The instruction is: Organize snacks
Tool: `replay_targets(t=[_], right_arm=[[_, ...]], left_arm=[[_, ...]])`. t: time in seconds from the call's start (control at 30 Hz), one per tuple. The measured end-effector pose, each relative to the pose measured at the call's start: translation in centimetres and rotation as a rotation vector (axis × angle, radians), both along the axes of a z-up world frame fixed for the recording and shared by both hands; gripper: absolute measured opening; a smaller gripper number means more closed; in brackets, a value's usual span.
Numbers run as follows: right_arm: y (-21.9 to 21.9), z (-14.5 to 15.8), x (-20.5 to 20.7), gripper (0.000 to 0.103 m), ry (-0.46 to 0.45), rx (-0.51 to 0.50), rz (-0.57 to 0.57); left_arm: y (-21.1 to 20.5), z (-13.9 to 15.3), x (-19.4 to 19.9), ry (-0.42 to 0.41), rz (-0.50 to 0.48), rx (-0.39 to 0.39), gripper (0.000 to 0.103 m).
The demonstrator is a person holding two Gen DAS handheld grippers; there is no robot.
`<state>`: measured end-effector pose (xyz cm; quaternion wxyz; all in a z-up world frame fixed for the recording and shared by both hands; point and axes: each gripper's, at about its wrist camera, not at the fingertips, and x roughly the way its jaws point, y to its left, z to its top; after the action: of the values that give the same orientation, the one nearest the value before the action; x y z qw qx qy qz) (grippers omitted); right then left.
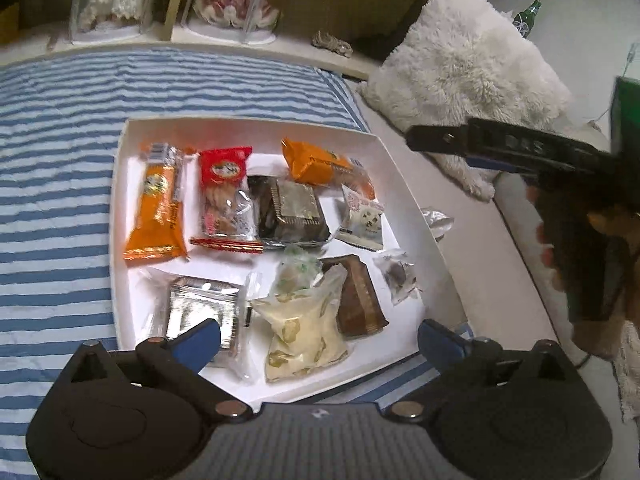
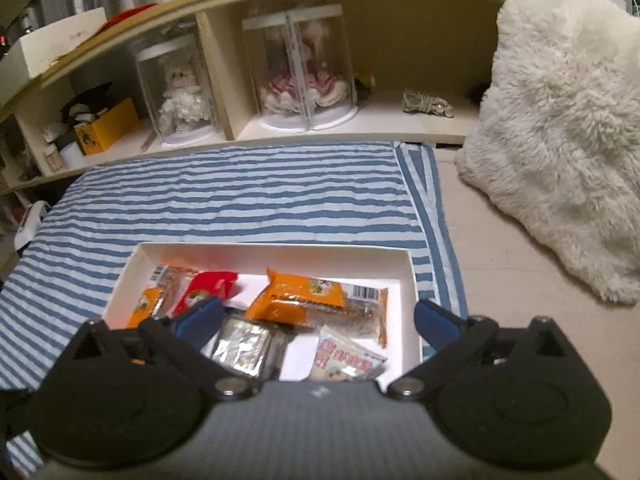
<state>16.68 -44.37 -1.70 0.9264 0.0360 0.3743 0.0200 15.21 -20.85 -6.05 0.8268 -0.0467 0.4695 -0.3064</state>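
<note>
A shallow white box [image 1: 256,122] lies on the striped blanket and holds several wrapped snacks. Among them are a long orange packet [image 1: 158,208], a red one [image 1: 226,196], a dark square one [image 1: 292,212], a silver one [image 1: 200,316], a cream bag [image 1: 304,332] and a brown packet [image 1: 358,296]. My left gripper [image 1: 320,340] hangs open over the box's near edge with nothing gripped. My right gripper [image 2: 318,322] is open and empty above the box [image 2: 272,249], over an orange packet [image 2: 304,296]. In the left wrist view a hand holds it at the right, one of its fingers [image 1: 440,136] above the box's right side.
A crumpled clear wrapper [image 1: 438,220] lies just outside the box's right wall. A fluffy white pillow [image 2: 560,128] sits at the right. Behind the blue-striped blanket [image 2: 240,200] runs a shelf with two dolls in clear cases [image 2: 300,68] and a yellow box [image 2: 106,128].
</note>
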Motion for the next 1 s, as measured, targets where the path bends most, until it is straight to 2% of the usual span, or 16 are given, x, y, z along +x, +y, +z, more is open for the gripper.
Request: replay_targets(t=[0.37,0.5,0.6,0.8,1.0], right_arm=[[1.9,3.1,-6.6,0.103,-0.081,0.006,0.028],[2.4,4.3,-9.4,0.103,-0.109,0.016,0.022],[2.9,5.1,-11.6,0.103,-0.131,0.012,0.018],[4.2,6.1,-15.9,0.103,-0.164,-0.023,0.015],[5.4,5.7,-19.4,0.103,-0.184,-0.087,0.004]], left_arm=[[2.6,3.7,-2.4,-0.127,0.080,0.021,0.103],[3.1,5.0,-3.5,-0.174,0.114,0.072,0.103],[3.6,6.0,-4.8,-0.242,0.140,0.112,0.103],[5.0,7.8,-7.5,-0.348,0.190,0.123,0.103],[6.1,8.2,-10.1,-0.411,0.236,0.147,0.103]])
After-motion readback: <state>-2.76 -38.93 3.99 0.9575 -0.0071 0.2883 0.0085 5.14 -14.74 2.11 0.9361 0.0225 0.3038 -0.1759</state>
